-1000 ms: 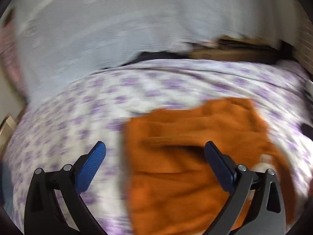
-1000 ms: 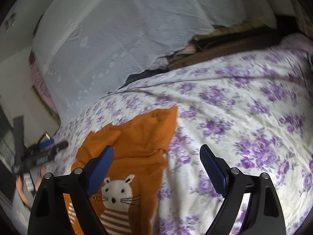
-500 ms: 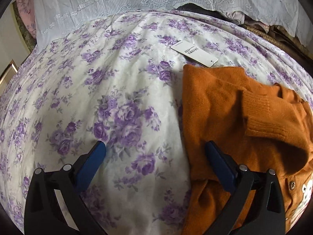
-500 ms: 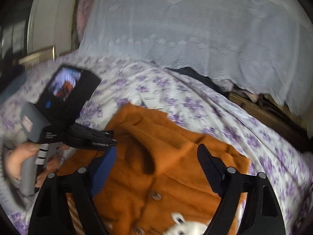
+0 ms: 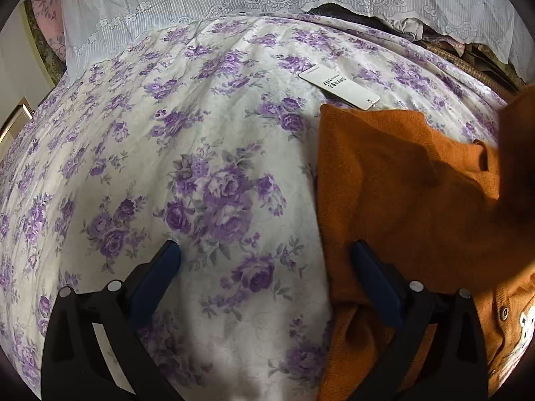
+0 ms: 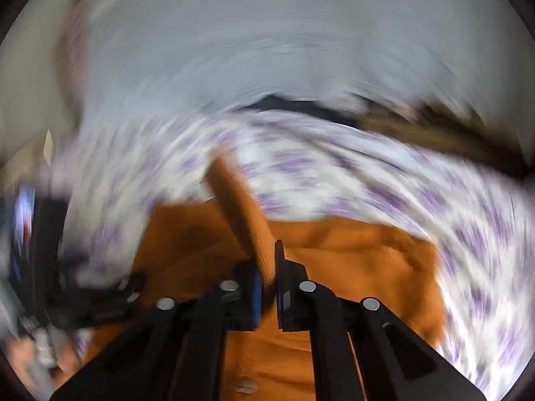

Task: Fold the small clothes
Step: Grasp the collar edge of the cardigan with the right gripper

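You are holding the right gripper [image 6: 267, 275] pinched down on a strip of the orange sweater [image 6: 351, 260]; that strip, most likely a sleeve, is running from between the closed pads up toward the upper left of the right wrist frame. The frame is heavily smeared, so you are probably swinging it, and how much cloth is between the pads cannot be judged.

The rest of the sweater [image 5: 401, 193] is lying on the purple-flowered bedspread [image 5: 200, 167], filling the right half of the left wrist frame, with its left edge running from the bottom up to the white hang tag [image 5: 339, 87] near the upper centre. A raised, blurred piece of orange is hanging over the right edge of that frame.

Your left gripper [image 5: 265, 259] is standing wide open and holding nothing. Its right pad [image 5: 371, 267] is sitting over the sweater's left edge, though contact cannot be told; its left pad [image 5: 160, 267] is over bare bedspread.

So the body is lying to the right of your open gripper, and the sleeve is in your right one. The fold likely turns on carrying that sleeve across the body.
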A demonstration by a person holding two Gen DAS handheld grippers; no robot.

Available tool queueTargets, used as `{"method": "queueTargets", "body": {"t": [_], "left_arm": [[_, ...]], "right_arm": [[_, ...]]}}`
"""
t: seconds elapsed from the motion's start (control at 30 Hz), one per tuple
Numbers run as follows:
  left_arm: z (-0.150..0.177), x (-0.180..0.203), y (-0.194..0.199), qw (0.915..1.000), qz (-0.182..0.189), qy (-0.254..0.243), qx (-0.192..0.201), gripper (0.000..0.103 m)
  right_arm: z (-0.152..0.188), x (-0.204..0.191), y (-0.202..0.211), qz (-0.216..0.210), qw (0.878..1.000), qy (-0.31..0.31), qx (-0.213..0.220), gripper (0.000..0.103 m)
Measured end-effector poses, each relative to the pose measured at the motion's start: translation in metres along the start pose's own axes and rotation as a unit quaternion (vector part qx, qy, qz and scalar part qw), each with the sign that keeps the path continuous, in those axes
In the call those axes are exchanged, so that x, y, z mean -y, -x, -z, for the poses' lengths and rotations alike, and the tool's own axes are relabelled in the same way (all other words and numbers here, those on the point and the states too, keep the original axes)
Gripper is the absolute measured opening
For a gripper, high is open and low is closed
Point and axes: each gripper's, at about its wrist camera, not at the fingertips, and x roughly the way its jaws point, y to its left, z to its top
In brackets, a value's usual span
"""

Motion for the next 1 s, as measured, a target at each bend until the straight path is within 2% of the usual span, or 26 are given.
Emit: {"method": "queueTargets", "body": {"t": [0.03, 0.07, 0.1, 0.13, 0.23, 0.3, 0.33, 0.43, 0.5, 0.53, 0.57, 0.63, 0.7, 0.77, 0.83, 0.9, 0.93, 1.0], "left_arm": [[0.0, 0.001, 0.0, 1.0, -0.003, -0.002, 0.001, 0.099], [0.001, 0.003, 0.0, 1.0, -0.007, -0.004, 0.002, 0.099], [0.001, 0.004, 0.001, 0.9999, -0.01, -0.006, 0.002, 0.099], [0.002, 0.005, 0.002, 0.9999, -0.012, -0.008, 0.004, 0.099], [0.003, 0.003, 0.009, 1.0, 0.0, 0.0, 0.008, 0.099], [0.001, -0.003, 0.019, 0.9996, 0.02, 0.013, 0.013, 0.099], [0.0, -0.004, 0.022, 0.9993, 0.027, 0.019, 0.016, 0.099], [-0.012, -0.001, 0.032, 0.9979, 0.053, 0.027, 0.024, 0.099], [-0.02, 0.009, 0.032, 0.9988, 0.041, 0.014, 0.025, 0.099], [-0.024, 0.017, 0.031, 0.9993, 0.026, 0.002, 0.026, 0.099], [-0.029, 0.028, 0.025, 0.9996, 0.001, -0.016, 0.025, 0.099], [-0.033, 0.037, 0.017, 0.9991, -0.024, -0.028, 0.021, 0.099], [-0.033, 0.04, 0.006, 0.9989, -0.036, -0.023, 0.019, 0.099], [-0.027, 0.035, -0.002, 0.9986, -0.046, -0.009, 0.024, 0.099], [-0.02, 0.028, -0.007, 0.9988, -0.045, 0.005, 0.021, 0.099], [-0.016, 0.024, -0.007, 0.9988, -0.042, 0.017, 0.02, 0.099], [-0.015, 0.025, -0.005, 0.9986, -0.047, 0.013, 0.022, 0.099], [-0.012, 0.025, 0.005, 0.9983, -0.047, 0.013, 0.03, 0.099]], "right_arm": [[0.007, 0.031, 0.002, 0.009, 0.999, -0.052, -0.006, 0.023], [0.014, 0.051, -0.002, 0.018, 0.997, -0.077, -0.025, 0.037], [0.022, 0.068, -0.007, 0.02, 0.995, -0.089, -0.047, 0.039], [0.034, 0.086, -0.01, 0.008, 0.992, -0.108, -0.063, 0.036], [0.045, 0.115, 0.0, -0.071, 0.981, -0.171, -0.051, 0.037], [0.041, 0.12, 0.003, -0.107, 0.973, -0.198, -0.05, 0.044], [0.039, 0.119, 0.001, -0.114, 0.972, -0.199, -0.055, 0.048], [0.032, 0.107, -0.007, -0.09, 0.978, -0.167, -0.08, 0.049], [0.031, 0.1, -0.015, -0.075, 0.982, -0.147, -0.089, 0.031], [0.03, 0.099, -0.017, -0.068, 0.984, -0.14, -0.086, 0.013], [0.028, 0.098, -0.017, -0.071, 0.985, -0.136, -0.078, 0.011], [0.017, 0.096, -0.008, -0.074, 0.989, -0.12, -0.047, 0.009], [0.004, 0.096, 0.005, -0.071, 0.993, -0.098, -0.005, 0.007], [-0.003, 0.101, 0.009, -0.057, 0.995, -0.086, 0.013, 0.002], [0.003, 0.111, -0.007, -0.035, 0.996, -0.079, -0.013, 0.002], [0.023, 0.126, -0.034, -0.01, 0.993, -0.096, -0.066, 0.0], [0.029, 0.137, -0.043, -0.038, 0.988, -0.122, -0.085, 0.0], [0.022, 0.149, -0.031, -0.041, 0.986, -0.147, -0.07, 0.0]]}}
